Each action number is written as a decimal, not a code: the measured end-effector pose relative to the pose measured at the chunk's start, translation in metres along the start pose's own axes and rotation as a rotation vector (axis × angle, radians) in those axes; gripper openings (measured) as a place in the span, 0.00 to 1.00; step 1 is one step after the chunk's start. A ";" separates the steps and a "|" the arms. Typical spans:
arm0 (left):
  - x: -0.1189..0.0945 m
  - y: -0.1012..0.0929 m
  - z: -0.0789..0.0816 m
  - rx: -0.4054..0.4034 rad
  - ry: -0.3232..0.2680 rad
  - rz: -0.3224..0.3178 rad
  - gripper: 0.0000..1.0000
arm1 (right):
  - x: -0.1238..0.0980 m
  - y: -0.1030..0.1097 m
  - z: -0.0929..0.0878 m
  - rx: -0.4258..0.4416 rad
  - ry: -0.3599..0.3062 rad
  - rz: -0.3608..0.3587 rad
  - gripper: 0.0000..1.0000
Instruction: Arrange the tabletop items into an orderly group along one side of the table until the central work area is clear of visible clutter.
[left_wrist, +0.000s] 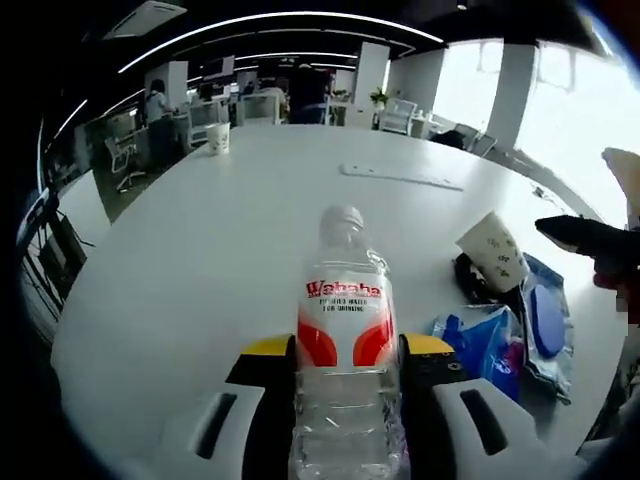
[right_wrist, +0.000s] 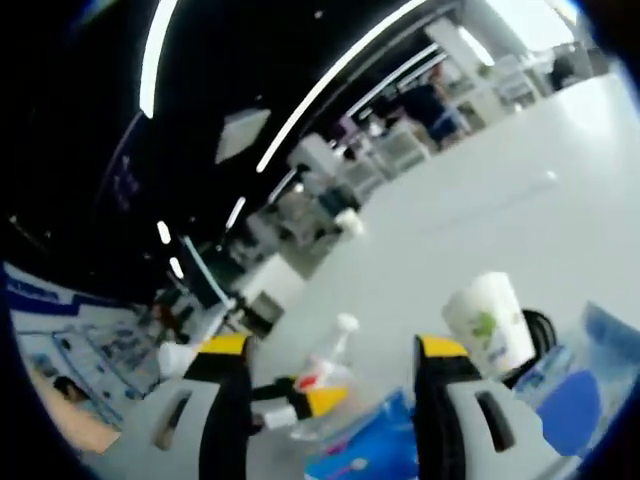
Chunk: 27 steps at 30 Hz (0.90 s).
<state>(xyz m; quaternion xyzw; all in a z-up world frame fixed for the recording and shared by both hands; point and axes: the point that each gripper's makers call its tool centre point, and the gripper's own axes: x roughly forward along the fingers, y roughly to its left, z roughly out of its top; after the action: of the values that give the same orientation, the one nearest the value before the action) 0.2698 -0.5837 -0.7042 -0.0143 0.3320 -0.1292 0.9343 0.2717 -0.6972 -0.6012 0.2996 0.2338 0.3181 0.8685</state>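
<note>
The left gripper (left_wrist: 346, 365) has its yellow-tipped jaws clamped on a clear plastic water bottle with a red and white label (left_wrist: 346, 360), standing upright at the near side of the round white table (left_wrist: 200, 250); just to the bottle's right lie crumpled blue plastic packets (left_wrist: 505, 335), with a tilted white paper cup with a small printed pattern (left_wrist: 494, 250) above them and something black beside it; far across the table sits a second white paper cup (left_wrist: 217, 137); in the right gripper view the right gripper (right_wrist: 330, 380) hangs with its jaws spread wide and nothing between them, the tilted cup (right_wrist: 490, 322) just off its right jaw, the bottle (right_wrist: 325, 385) and the left gripper's yellow tip showing in the gap; that view is blurred and steeply tilted.
</note>
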 end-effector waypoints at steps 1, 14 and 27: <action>-0.002 0.001 0.003 0.013 -0.012 0.008 0.38 | 0.005 0.001 0.000 0.015 0.007 0.007 0.62; -0.035 -0.013 0.043 0.024 -0.207 -0.061 0.38 | 0.069 0.029 0.006 0.163 0.022 0.097 0.63; -0.054 -0.043 0.054 0.143 -0.301 -0.181 0.39 | 0.074 0.062 0.006 0.030 0.033 0.236 0.34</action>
<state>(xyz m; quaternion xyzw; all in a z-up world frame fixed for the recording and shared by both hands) 0.2532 -0.6147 -0.6237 0.0032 0.1761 -0.2325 0.9565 0.3014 -0.6099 -0.5714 0.3328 0.2160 0.4193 0.8166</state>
